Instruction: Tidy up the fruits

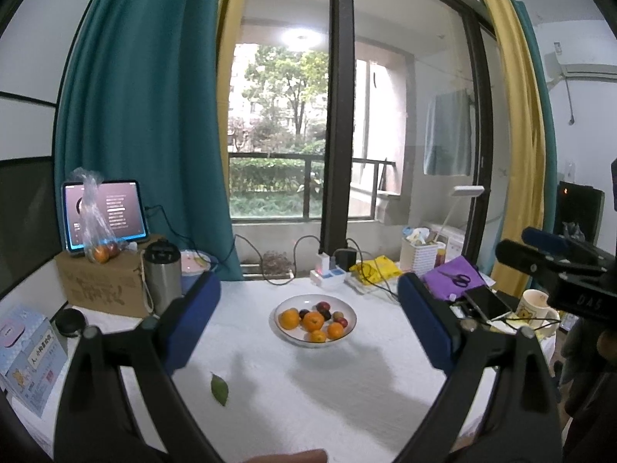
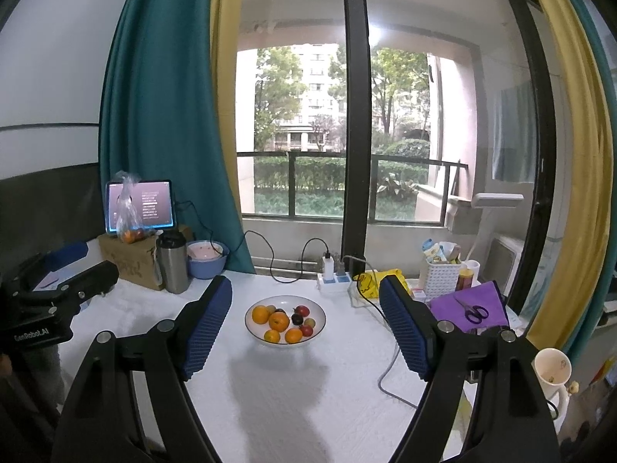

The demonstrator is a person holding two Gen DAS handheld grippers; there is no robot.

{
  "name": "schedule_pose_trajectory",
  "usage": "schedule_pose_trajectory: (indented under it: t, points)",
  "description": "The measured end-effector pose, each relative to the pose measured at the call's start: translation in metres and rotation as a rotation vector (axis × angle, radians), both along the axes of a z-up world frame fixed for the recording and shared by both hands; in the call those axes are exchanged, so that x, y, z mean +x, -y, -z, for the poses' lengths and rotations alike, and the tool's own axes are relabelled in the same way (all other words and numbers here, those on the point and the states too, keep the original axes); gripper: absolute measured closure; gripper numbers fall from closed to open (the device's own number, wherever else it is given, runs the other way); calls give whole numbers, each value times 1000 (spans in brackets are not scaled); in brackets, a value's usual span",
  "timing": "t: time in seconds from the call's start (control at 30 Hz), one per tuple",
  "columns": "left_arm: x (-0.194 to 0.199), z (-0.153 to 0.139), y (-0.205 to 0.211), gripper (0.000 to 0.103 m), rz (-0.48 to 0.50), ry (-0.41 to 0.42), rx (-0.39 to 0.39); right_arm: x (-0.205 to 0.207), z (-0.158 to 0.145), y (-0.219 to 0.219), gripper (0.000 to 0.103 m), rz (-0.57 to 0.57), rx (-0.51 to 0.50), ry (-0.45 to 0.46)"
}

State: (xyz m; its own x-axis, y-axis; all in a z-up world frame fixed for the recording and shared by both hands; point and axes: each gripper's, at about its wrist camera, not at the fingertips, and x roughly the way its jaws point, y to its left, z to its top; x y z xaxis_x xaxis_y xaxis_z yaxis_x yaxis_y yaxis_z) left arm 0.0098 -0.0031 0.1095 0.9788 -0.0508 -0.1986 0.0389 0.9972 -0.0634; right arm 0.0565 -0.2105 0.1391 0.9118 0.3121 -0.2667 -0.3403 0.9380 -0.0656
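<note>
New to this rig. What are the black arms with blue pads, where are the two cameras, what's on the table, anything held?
No robot: a person holds a two-finger gripper in each hand, each with a fisheye camera looking along its fingers. One picture is from the left gripper, the other from the right gripper. Each also catches the other gripper at its edge. Both stand open and hold nothing. On the white table ahead sits a white bowl of oranges and darker fruit; a green leaf lies loose. A bag of fruit stands on the cardboard box at the back.
</note>
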Motion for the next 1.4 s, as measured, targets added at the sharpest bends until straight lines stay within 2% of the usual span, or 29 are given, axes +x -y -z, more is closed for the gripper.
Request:
schedule_pose_trajectory:
  t: [1.4]
  points:
    - [3, 0, 9, 9, 28, -16, -17, 4, 5, 1, 21, -1, 5, -23]
